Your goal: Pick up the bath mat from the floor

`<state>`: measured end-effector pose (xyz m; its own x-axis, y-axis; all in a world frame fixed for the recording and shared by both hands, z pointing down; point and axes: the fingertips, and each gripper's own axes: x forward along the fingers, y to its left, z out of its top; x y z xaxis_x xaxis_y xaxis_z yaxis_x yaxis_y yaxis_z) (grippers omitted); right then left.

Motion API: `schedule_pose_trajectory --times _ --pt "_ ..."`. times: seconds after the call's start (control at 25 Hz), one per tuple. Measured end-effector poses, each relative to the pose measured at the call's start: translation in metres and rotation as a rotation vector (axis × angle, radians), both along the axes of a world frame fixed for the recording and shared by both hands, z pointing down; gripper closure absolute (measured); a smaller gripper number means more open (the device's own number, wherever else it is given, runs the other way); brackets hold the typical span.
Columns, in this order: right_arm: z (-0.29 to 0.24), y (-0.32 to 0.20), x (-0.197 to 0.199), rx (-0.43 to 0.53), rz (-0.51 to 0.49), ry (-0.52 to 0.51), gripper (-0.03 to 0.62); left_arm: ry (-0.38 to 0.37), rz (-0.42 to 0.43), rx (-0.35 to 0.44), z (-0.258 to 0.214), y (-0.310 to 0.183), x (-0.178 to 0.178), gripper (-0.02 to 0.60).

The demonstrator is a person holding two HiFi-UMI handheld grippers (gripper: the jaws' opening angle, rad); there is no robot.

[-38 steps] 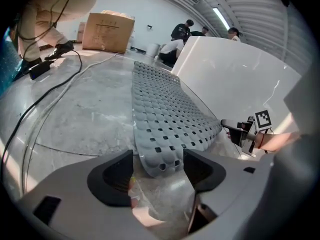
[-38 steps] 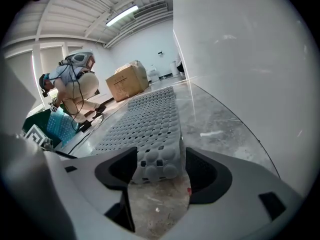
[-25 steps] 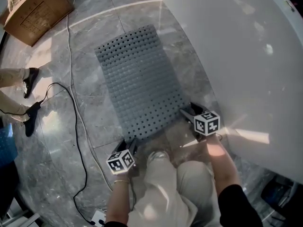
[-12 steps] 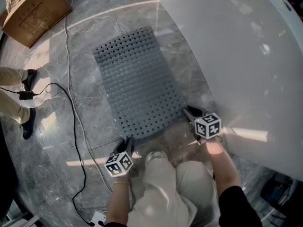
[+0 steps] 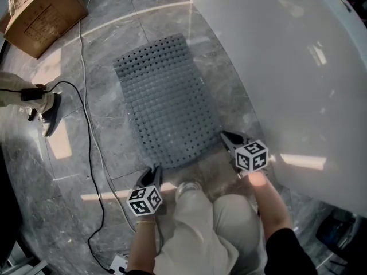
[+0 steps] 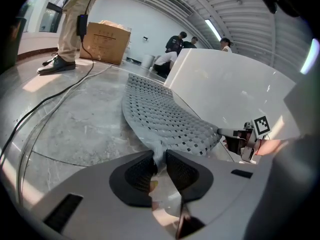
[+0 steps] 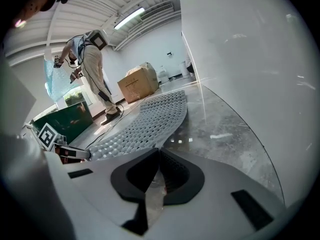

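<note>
Bath mat [image 5: 166, 107], grey and full of holes, lies on the marble floor [image 5: 97, 96] just beside the white tub [image 5: 287, 67], its near edge raised a little at the two corners. The step in hand appears to be the grasp. The left gripper [image 5: 155, 171] is closing its jaws with the mat's near left corner pinched between the pads. The right gripper [image 5: 227, 136] is clamped on the near right corner. The next move likely calls for raising both grippers together and evenly, so the limp sheet peels off the floor without slipping from either pinch. Counted: one mat, two grippers, one tub, one cardboard box [image 5: 40, 13], one black cable [image 5: 98, 171] and one pale cable [image 5: 84, 56].
</note>
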<state>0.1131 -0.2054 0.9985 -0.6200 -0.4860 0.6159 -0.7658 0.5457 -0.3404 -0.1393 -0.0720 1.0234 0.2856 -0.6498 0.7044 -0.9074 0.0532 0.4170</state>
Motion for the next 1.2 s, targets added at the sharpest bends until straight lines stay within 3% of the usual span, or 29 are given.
schedule_pose_trajectory --times 0.64,0.92,1.2 --pt "-0.03 0.007 -0.019 0.049 -0.023 -0.064 0.58 0.019 -0.007 0.081 -0.034 -0.011 0.012 0.541" --pt "-0.035 0.008 -0.023 0.061 -0.028 -0.068 0.58 0.19 -0.087 0.055 -0.037 -0.013 0.014 0.541" --pt "-0.034 0.006 -0.023 0.062 -0.023 -0.071 0.58 0.196 -0.093 0.029 -0.029 -0.016 0.011 0.538"
